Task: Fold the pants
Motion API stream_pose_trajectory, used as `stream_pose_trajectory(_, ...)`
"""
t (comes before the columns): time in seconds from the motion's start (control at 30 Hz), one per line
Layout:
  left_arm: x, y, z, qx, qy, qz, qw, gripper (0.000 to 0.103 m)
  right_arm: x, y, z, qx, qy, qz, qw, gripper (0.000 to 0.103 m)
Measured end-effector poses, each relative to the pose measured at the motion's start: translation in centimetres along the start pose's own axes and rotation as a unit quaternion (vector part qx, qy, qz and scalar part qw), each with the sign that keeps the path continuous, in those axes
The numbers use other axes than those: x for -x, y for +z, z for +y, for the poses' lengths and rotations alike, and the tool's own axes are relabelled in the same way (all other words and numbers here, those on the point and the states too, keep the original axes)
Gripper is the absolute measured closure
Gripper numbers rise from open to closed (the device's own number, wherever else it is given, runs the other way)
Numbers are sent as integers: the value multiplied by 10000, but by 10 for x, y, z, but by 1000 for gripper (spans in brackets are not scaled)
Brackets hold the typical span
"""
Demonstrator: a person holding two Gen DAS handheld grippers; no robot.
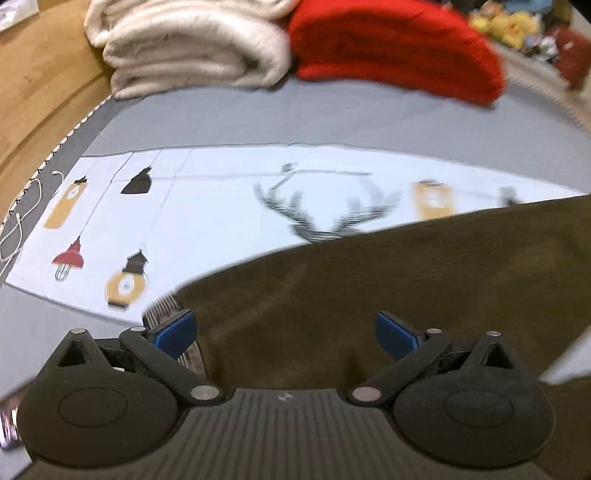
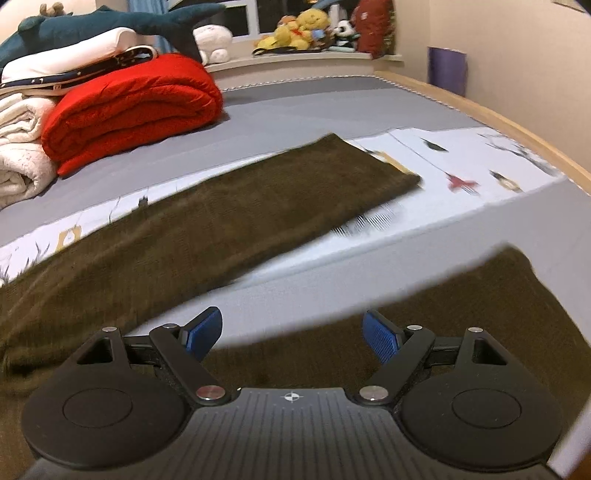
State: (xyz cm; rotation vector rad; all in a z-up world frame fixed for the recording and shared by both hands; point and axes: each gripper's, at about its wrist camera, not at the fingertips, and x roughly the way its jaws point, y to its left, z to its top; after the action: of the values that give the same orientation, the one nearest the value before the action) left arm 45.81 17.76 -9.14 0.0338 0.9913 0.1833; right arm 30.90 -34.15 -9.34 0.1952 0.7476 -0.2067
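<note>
Dark olive-brown pants (image 2: 229, 210) lie spread on a white printed cloth (image 2: 461, 162) on a grey bed. One leg stretches away to the upper right. The other leg (image 2: 480, 295) runs off at the lower right. My right gripper (image 2: 291, 334) hovers open over the crotch between the two legs, its blue pads (image 2: 380, 338) clear of the fabric. In the left wrist view the pants (image 1: 406, 280) fill the lower right. My left gripper (image 1: 284, 334) is open just above them, near a striped waistband edge (image 1: 166, 308). Nothing is held.
A folded red blanket (image 2: 133, 107) and white blankets (image 1: 192, 48) are stacked at the bed's far side, with a plush shark (image 2: 110, 26) on top. Stuffed toys (image 2: 306, 27) line a window sill. A wooden bed frame (image 2: 517, 122) borders the mattress. A white cord (image 1: 18, 221) lies at the left edge.
</note>
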Motion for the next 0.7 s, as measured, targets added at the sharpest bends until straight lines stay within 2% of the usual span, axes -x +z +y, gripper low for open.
stream_pose_trajectory(0.1, -53, 19, 6, -592, 166, 210, 9979, 0, -52, 59, 10, -138, 78, 87, 9998, 18)
stream_pose_trajectory(0.23, -103, 22, 7, -1528, 513, 362, 9863, 0, -141, 126, 15, -613, -126, 325, 9975, 18)
stream_pose_trajectory(0.3, -109, 22, 13, -1637, 203, 287, 9859, 0, -186, 148, 13, -1151, -119, 631, 9913, 18)
stream_pose_trajectory(0.4, -113, 25, 17, -1755, 11, 257, 9841, 0, -238, 169, 20, -1853, -162, 936, 9781, 19)
stream_pose_trajectory(0.53, -116, 24, 20, -2229, -186, 130, 9746, 0, -281, 190, 50, -1904, -252, 857, 9776, 18)
stream_pose_trajectory(0.7, -121, 28, 17, -2442, -241, 193, 9692, 0, -323, 191, 74, -1848, -760, 979, 9749, 15)
